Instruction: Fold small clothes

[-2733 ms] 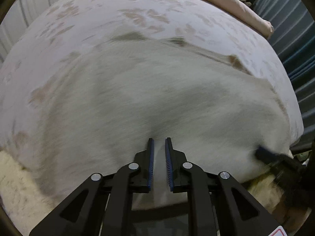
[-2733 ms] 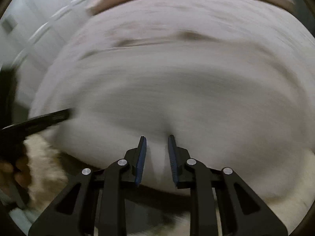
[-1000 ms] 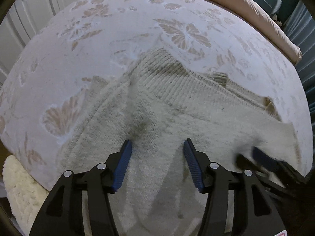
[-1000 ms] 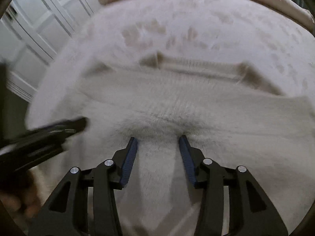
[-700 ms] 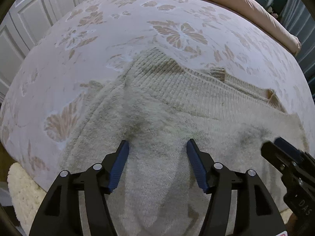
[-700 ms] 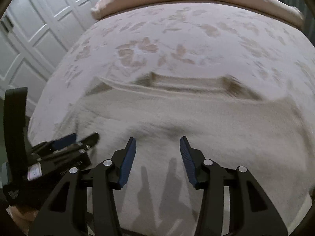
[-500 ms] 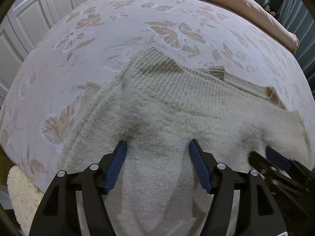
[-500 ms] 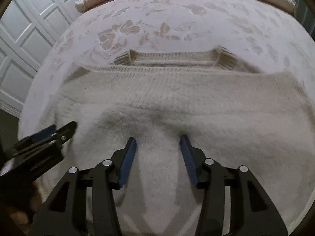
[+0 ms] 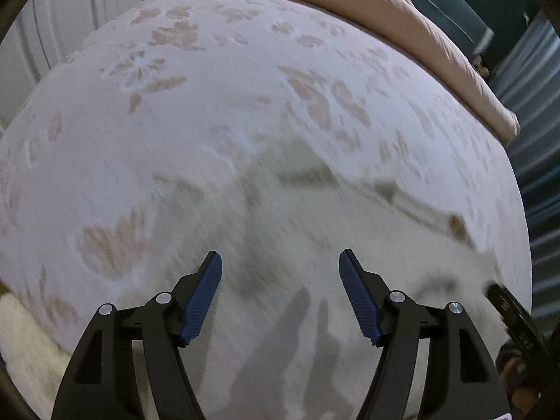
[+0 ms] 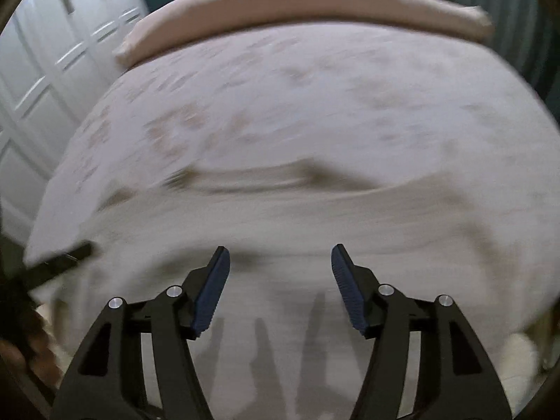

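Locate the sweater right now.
The sweater lies flat on the floral bedspread, at the near edge of the bed below both open grippers; its ribbed edge points toward the pink pillow in the right wrist view.

I'm looking down on a bed (image 9: 217,112) covered by a pale spread printed with faded brown flowers and butterfly shapes. Directly beneath and ahead of my left gripper (image 9: 280,262) a cream knitted sweater (image 9: 287,315) lies flat on that spread, blurred in both views. In the right wrist view the sweater (image 10: 315,238) stretches across under my right gripper (image 10: 280,255), its ribbed edge on the far side of the fingers. Well beyond both grippers, a pinkish-tan folded cover or pillow (image 10: 315,3) runs along the far edge of the bed (image 10: 315,80).
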Motion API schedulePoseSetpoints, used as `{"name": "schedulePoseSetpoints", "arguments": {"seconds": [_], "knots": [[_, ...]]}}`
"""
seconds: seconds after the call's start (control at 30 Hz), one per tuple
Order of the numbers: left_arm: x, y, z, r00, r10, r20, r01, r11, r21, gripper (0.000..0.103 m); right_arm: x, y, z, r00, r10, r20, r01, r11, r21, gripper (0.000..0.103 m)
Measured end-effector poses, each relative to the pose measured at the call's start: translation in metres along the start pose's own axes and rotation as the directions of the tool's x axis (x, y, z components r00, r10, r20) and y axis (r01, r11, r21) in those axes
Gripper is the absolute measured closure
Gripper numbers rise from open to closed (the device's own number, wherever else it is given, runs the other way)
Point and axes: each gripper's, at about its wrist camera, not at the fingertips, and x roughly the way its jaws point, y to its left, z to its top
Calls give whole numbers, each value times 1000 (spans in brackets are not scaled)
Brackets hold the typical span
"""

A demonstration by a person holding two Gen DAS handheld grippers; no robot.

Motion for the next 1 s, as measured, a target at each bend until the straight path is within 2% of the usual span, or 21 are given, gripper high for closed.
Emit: {"name": "schedulePoseSetpoints", "arguments": {"seconds": [0.1, 0.13, 0.17, 0.23, 0.27, 0.3, 0.33, 0.37, 0.43, 0.5, 0.53, 0.6, 0.63, 0.67, 0.73, 0.77, 0.8, 0.83, 0.9, 0.97, 1.0], "knots": [[15, 11, 21, 999, 34, 23, -34, 999, -23, 36, 13, -62, 11, 996, -88, -18, 90, 986, 140, 43], [24, 14, 26, 998, 66, 9, -66, 998, -22, 36, 18, -77, 14, 995, -101, -24, 103, 980, 172, 43], [35, 16, 29, 995, 94, -16, -94, 995, -18, 36, 27, -90, 17, 993, -111, -37, 116, 972, 203, 43], [44, 18, 32, 994, 103, -24, -104, 994, -24, 32, 47, -102, 21, 994, -86, -70, 99, 971, 219, 43], [44, 14, 32, 993, 120, -13, -120, 993, -14, 31, 55, -102, 20, 994, -72, -78, 87, 975, 203, 52], [45, 10, 32, 990, 143, -10, -143, 990, 4, 31, 60, -94, 23, 995, -63, -78, 75, 985, 156, 80], [46, 6, 32, 987, 163, -7, -163, 986, 21, 31, 60, -91, 26, 997, -25, -72, 35, 990, 138, 101], [47, 3, 31, 984, 176, -5, -176, 984, 29, 30, 53, -88, 33, 999, 8, -45, -2, 990, 143, 99], [47, 3, 31, 983, 186, -4, -186, 982, 32, 29, 30, -85, 43, 998, -1, 56, -7, 990, 140, 103], [50, 4, 32, 981, 191, -4, -191, 981, 30, 27, 26, -95, 49, 993, -68, 95, 53, 987, 152, 103], [51, 5, 33, 981, 196, -3, -195, 980, 32, 25, 37, -102, 48, 993, -101, 62, 91, 984, 154, 103], [54, 2, 32, 976, 217, 5, -217, 975, 44, 22, 79, -120, 36, 983, -158, -94, 169, 977, 131, 103], [55, 1, 32, 974, 228, 8, -228, 972, 51, 21, 87, -127, 30, 982, -150, -117, 166, 976, 143, 103], [55, 0, 31, 971, 237, 11, -237, 970, 59, 20, 78, -130, 27, 988, -130, -81, 142, 975, 169, 103], [55, -2, 29, 968, 250, 18, -251, 965, 71, 20, 50, -128, 26, 997, -73, -13, 74, 974, 213, 100], [55, -2, 29, 969, 248, 18, -249, 966, 70, 20, 35, -125, 25, 999, -21, 24, 15, 975, 220, 92], [55, -1, 29, 969, 246, 18, -247, 967, 68, 20, 28, -120, 26, 999, 10, 38, -18, 977, 211, 76], [56, -1, 29, 969, 245, 18, -246, 967, 65, 20, 22, -116, 26, 999, 26, 48, -35, 980, 198, 68], [56, -2, 29, 968, 251, 20, -252, 965, 68, 19, 20, -104, 26, 998, 47, 45, -53, 989, 140, 51], [57, -4, 29, 966, 259, 21, -260, 963, 71, 19, 33, -94, 28, 999, 33, 11, -34, 996, 86, 42], [57, -5, 28, 965, 263, 21, -264, 962, 71, 19, 47, -90, 28, 1000, 0, -22, 1, 998, 61, 42]]}}
